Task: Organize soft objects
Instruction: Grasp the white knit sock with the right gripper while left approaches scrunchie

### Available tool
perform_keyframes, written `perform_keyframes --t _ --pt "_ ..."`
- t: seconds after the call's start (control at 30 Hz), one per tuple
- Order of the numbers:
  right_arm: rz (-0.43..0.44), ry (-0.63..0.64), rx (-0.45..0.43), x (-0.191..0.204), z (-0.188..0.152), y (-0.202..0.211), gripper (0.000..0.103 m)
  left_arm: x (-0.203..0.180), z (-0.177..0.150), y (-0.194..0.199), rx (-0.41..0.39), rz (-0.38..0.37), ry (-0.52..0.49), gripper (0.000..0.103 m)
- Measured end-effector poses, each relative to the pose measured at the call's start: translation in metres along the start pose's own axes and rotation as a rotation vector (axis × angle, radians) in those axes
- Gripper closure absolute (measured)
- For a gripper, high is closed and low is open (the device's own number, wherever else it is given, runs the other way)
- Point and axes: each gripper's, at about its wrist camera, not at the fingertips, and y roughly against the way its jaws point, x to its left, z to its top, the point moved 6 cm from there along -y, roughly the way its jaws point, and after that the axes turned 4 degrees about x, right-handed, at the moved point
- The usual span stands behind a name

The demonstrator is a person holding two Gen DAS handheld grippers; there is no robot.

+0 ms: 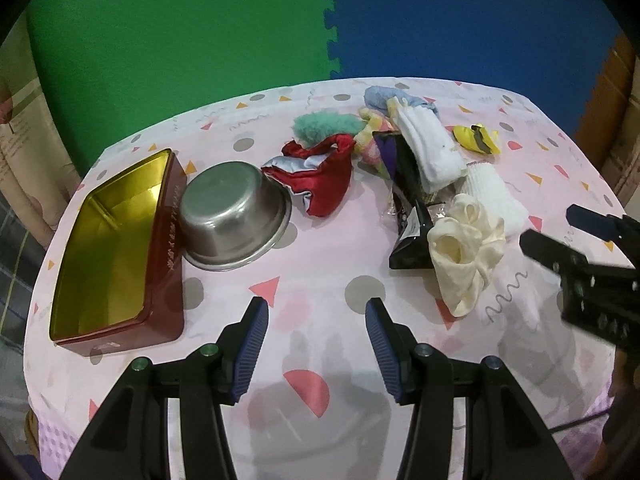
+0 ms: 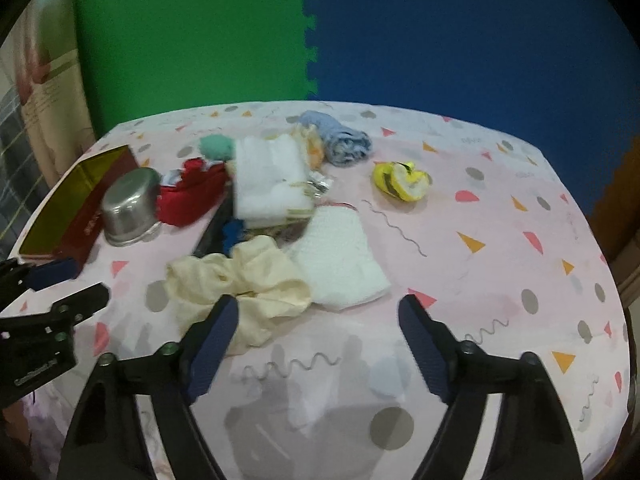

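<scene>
both grippers hang over the pink table cloth with dots and triangles [image 1: 328,248], and both hold nothing. left gripper [image 1: 317,316] has its blue fingers spread wide apart above bare cloth at the near edge. right gripper [image 2: 318,314] is spread wide too, with its left finger just over the near edge of the cream silky scrunchie [image 2: 244,276]. to the left sits the red tin box with a gold inside [image 1: 116,248], with nothing in it, and the shiny metal bowl [image 1: 234,220] leans tipped against its right side. just right of the bowl lies the red satin pouch [image 1: 320,176]. farther back are a green fluffy ball [image 1: 324,128], a rolled light blue towel [image 2: 344,140] and a yellow and black soft toy [image 2: 402,180]. a folded white sock [image 1: 430,152] lies on a black shiny packet [image 1: 412,208], and a white knit cloth [image 2: 340,264] touches the scrunchie on its right.
</scene>
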Motion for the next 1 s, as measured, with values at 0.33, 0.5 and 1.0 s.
perform_keyframes --t 0.33,0.5,1.0 --pt "0.025 -0.023 0.079 -0.022 0.020 -0.041 0.037 -0.016 0.002 -0.011 0.002 -0.052 -0.046 0.051" --pt "0.044 0.007 0.093 -0.017 0.038 -0.060 0.037 -0.024 0.003 -0.016 0.010 -0.077 -0.068 0.051" --pt "0.068 -0.003 0.126 -0.022 0.035 -0.081 0.068 -0.058 0.006 -0.023 0.035 -0.231 -0.100 0.051"
